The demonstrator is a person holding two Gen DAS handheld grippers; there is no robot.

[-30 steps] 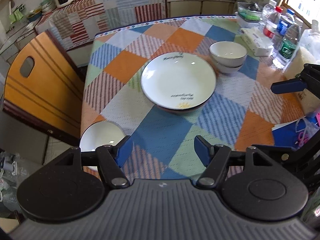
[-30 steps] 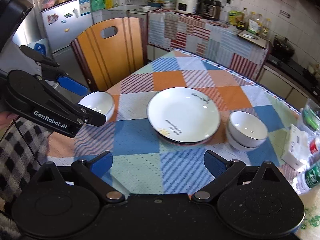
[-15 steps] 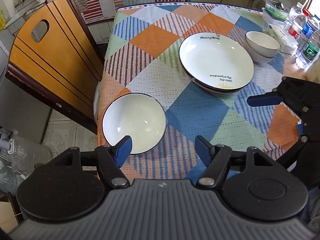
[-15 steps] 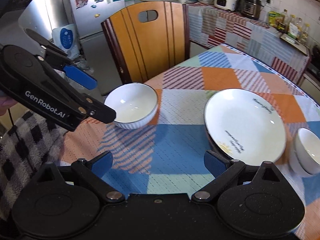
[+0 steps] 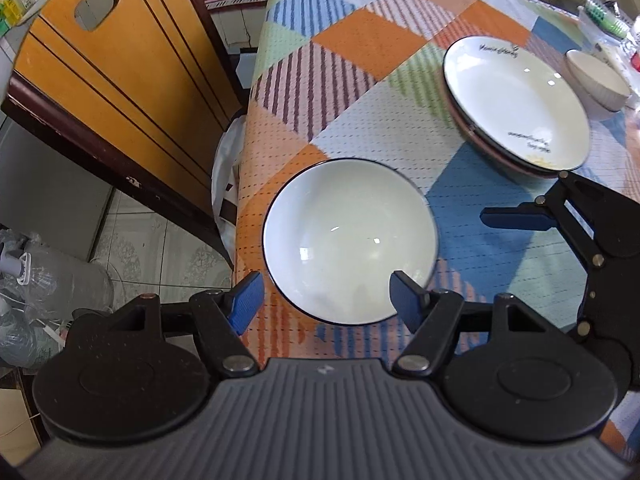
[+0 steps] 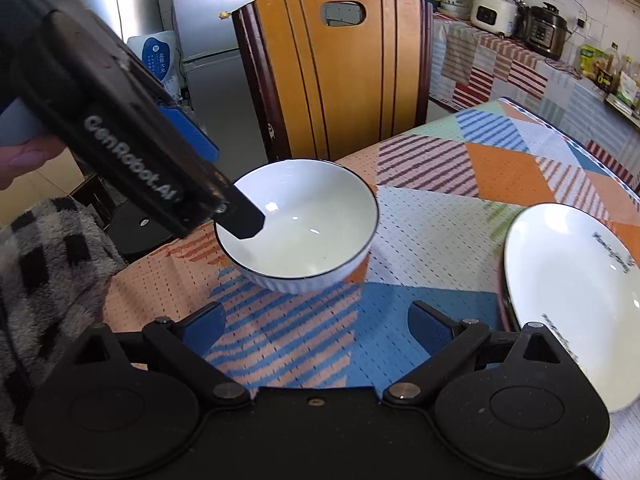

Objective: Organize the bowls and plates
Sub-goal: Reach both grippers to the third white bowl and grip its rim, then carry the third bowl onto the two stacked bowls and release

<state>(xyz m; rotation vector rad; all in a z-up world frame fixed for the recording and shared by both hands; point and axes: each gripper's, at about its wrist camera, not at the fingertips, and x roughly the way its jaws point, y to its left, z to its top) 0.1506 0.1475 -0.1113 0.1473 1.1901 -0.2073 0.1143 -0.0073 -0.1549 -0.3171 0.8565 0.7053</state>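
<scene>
While the white bowl point(image 5: 349, 240) sits near the bench point(image 5: 360, 60) corner, the left hand-held gripper point(image 5: 326, 300) hovers over its near rim, jaws wide, empty; the right hand-held gripper point(image 6: 316, 326) gapes over bare cloth beside the stacked plates point(image 6: 572, 292).

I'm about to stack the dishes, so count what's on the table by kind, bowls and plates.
Bowls: 3, one lone bowl near the table edge, plus two nested bowls beyond the plates.
Plates: 2, stacked plates.
Total: 5 dishes.
</scene>
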